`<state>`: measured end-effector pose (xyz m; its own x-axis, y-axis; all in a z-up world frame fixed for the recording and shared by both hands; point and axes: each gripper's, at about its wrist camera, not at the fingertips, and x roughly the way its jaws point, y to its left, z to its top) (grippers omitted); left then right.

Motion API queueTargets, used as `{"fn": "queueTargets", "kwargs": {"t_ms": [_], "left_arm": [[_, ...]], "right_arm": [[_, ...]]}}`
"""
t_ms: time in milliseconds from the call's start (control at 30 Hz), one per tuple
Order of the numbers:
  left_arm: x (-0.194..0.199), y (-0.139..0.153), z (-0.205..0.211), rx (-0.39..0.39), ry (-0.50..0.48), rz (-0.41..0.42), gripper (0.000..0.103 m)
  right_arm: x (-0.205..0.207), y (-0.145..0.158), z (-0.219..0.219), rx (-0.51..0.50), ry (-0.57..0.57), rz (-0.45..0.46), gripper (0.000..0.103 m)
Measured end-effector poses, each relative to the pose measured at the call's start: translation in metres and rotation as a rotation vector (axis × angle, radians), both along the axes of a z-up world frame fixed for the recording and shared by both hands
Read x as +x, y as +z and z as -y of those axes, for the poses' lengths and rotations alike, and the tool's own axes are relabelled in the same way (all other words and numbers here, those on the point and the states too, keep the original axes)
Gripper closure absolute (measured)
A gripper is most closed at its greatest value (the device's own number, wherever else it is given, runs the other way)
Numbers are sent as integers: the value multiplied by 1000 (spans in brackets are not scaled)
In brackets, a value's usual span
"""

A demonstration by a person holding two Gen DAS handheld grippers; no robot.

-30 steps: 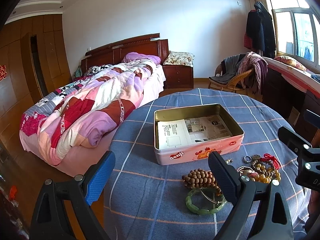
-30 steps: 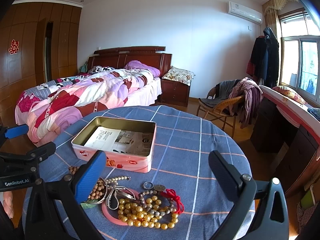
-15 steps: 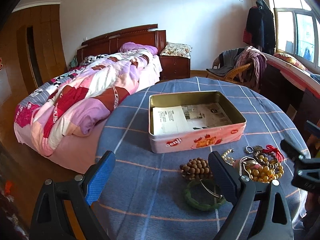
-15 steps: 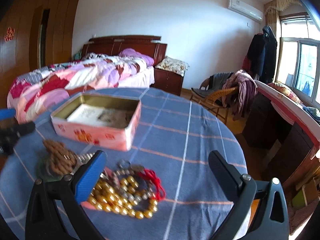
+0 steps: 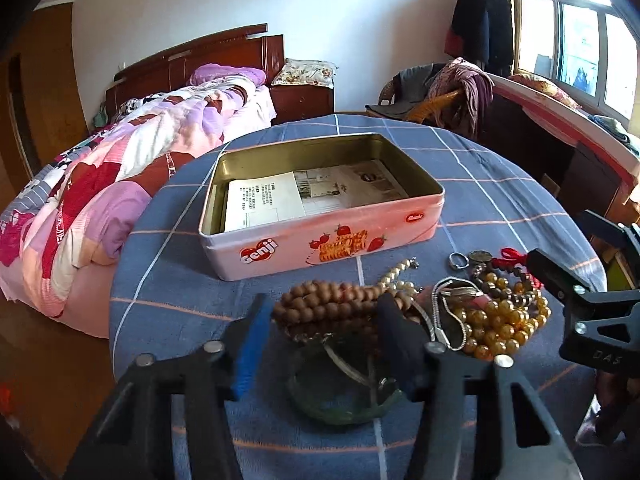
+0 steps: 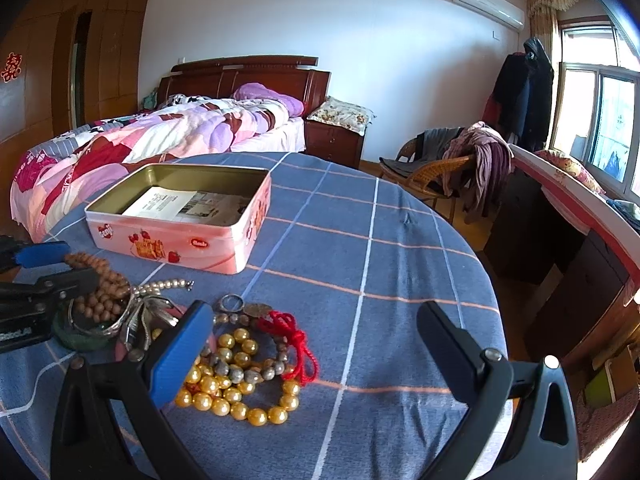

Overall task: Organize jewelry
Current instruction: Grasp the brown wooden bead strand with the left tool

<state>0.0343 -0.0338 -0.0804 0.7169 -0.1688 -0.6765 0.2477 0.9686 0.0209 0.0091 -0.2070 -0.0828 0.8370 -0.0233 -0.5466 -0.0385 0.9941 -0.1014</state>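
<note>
A: Left gripper (image 5: 324, 320) is low over the brown wooden-bead bracelet (image 5: 328, 304). Its jaws have just been closing, with the bead coil between them; whether the pads (image 5: 252, 344) press yet, I can't say.

B: So it's the pick-up step, first piece. And the other hand?

A: Right gripper (image 6: 316, 344) has its jaws wide apart, nothing in them, above the yellow amber-bead string (image 6: 236, 384) with the red cord (image 6: 292, 340).

B: Where does it all sit?

A: On the round table's blue checked cloth (image 6: 380, 264). The pile is at six o'clock of the pink open biscuit tin (image 5: 320, 204), near it, not touching. The green jade bangle (image 5: 340, 400) lies partly under the brown beads; a pearl strand (image 5: 396, 276) trails off at two o'clock.

B: Next, I'd judge: finish the squeeze, lift clear of the bangle, carry towards twelve o'clock into the tin.
</note>
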Motion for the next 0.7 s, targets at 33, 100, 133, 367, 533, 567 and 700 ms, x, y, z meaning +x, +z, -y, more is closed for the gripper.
{"fn": "queueTargets", "kwargs": {"t_ms": [33, 100, 133, 367, 533, 567, 700], "left_arm": [[0, 1, 0, -5, -7, 6, 65], [-2, 4, -2, -18, -23, 18, 93], [-3, 7, -3, -46, -44, 21, 93], [-5, 13, -7, -86, -81, 30, 103], [5, 13, -14, -45, 21, 26, 91], [8, 11, -15, -40, 44, 16, 61], [8, 15, -22, -100, 101, 46, 12]], "right_arm": [[1, 0, -2, 0, -1, 0, 0], [1, 0, -1, 1, 0, 2, 0], [2, 0, -2, 1, -1, 1, 0], [3, 0, -1, 6, -1, -1, 0], [4, 0, -2, 6, 3, -2, 0], [5, 0, -3, 4, 4, -3, 0], [4, -1, -6, -7, 9, -2, 0]]}}
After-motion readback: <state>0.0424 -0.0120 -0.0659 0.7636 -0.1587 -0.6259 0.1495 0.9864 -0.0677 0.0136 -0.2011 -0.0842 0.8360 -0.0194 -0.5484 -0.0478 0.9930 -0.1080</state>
